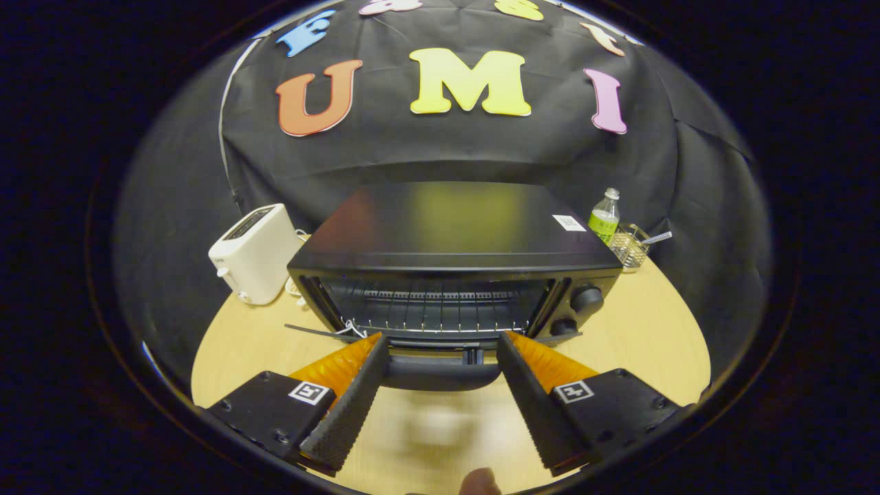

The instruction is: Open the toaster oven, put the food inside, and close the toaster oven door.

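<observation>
The gripper (440, 347) has its fingers wide apart, either side of the toaster oven (454, 261) door handle (440, 375), gripping nothing. The oven stands open on the table (653, 330), rack (433, 309) bare.

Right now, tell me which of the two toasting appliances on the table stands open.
The black toaster oven, just ahead of the open gripper: its door is down, baring the wire rack. The white slot toaster stands beside it.
</observation>
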### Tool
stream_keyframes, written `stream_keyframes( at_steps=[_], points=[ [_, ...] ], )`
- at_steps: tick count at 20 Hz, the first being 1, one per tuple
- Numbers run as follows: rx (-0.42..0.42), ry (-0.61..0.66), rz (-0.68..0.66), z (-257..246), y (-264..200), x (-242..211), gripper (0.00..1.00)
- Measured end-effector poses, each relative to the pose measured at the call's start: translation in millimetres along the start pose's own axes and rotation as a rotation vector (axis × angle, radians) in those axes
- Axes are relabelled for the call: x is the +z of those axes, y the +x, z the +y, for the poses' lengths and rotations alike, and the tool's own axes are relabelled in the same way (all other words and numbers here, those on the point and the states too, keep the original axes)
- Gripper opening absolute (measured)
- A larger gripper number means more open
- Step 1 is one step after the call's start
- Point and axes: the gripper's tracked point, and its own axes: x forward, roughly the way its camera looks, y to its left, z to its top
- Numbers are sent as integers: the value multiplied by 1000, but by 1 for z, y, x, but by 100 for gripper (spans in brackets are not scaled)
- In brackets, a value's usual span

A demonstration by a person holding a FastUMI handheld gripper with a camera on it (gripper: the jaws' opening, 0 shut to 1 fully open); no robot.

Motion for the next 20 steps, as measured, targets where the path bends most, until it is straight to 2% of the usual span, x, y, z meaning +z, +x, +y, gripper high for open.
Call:
stream_keyframes(
  at_steps=[6, 12, 17, 20],
  points=[
    [30, 57, 158, -2, -7, -77, 100],
    [41, 64, 202, -12, -2, -93, 100],
    [214, 10, 182, 9, -49, -77, 99],
    [289, 4, 194, 11, -75, -70, 100]
  ],
)
